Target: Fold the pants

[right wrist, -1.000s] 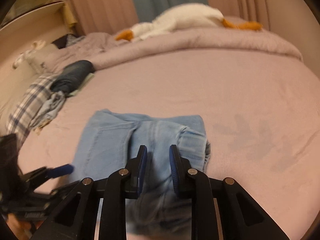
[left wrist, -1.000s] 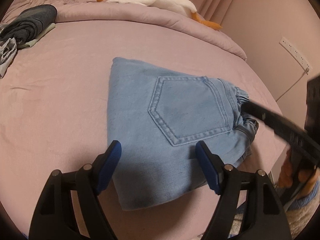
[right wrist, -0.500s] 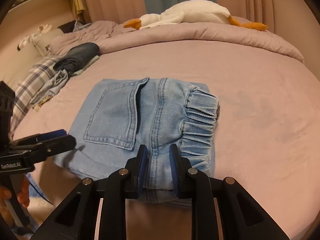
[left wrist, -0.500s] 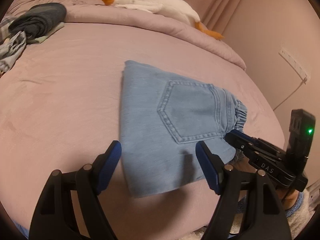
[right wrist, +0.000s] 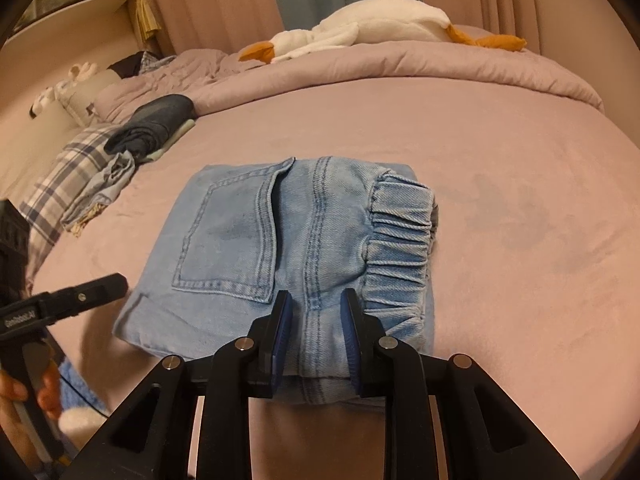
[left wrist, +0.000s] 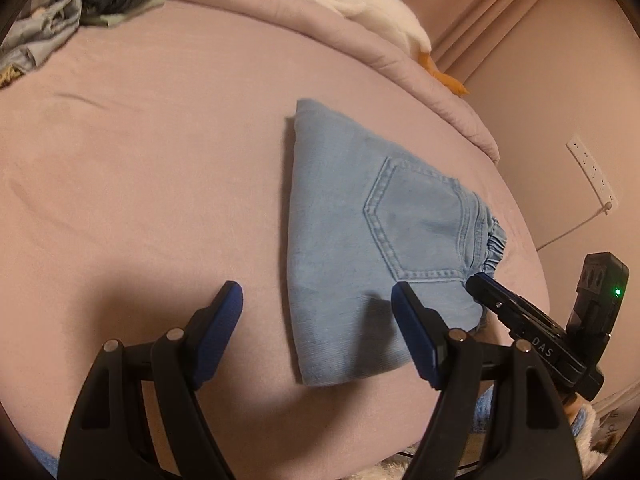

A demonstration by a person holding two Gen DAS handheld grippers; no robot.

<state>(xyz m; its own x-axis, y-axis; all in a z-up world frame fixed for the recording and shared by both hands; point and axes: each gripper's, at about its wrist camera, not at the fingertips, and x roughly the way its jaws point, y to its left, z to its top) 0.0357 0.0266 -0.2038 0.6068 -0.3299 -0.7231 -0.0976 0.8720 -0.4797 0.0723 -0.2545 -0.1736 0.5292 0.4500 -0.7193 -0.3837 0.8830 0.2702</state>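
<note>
The folded pants (right wrist: 288, 256) lie on the pink bed (right wrist: 500, 152), near its front edge, as a compact light-blue denim stack with the back pocket facing up.

The right wrist view shows the pocket on the left half of the stack and the gathered elastic waistband (right wrist: 400, 236) bunched along its right side. The right gripper (right wrist: 316, 320) straddles a ridge of denim at the near edge of the stack; its fingers (right wrist: 282, 328) stand narrowly apart and have just been opening a little, with the seam fabric between the blue pads, though whether the pads still press on it cannot be told from this view. At the left edge of the same view, a hand (right wrist: 24, 396) holds the black handle of the left gripper.

The left wrist view shows the same stack from its left side, where it reads as a wedge tapering toward the far end. The left gripper (left wrist: 316, 304) hovers over the bed with its fingers (left wrist: 216, 328) wide open, nothing between them; the right finger overlaps the near left part of the denim. The tip of the right gripper meets the pants at the waistband corner there.

Only the left view shows the wall socket strip (left wrist: 592, 172) and its cord. Both views show the white stuffed goose (right wrist: 360, 28) on the rolled duvet and the pile of dark and plaid clothes (right wrist: 132, 140) at far left.
</note>
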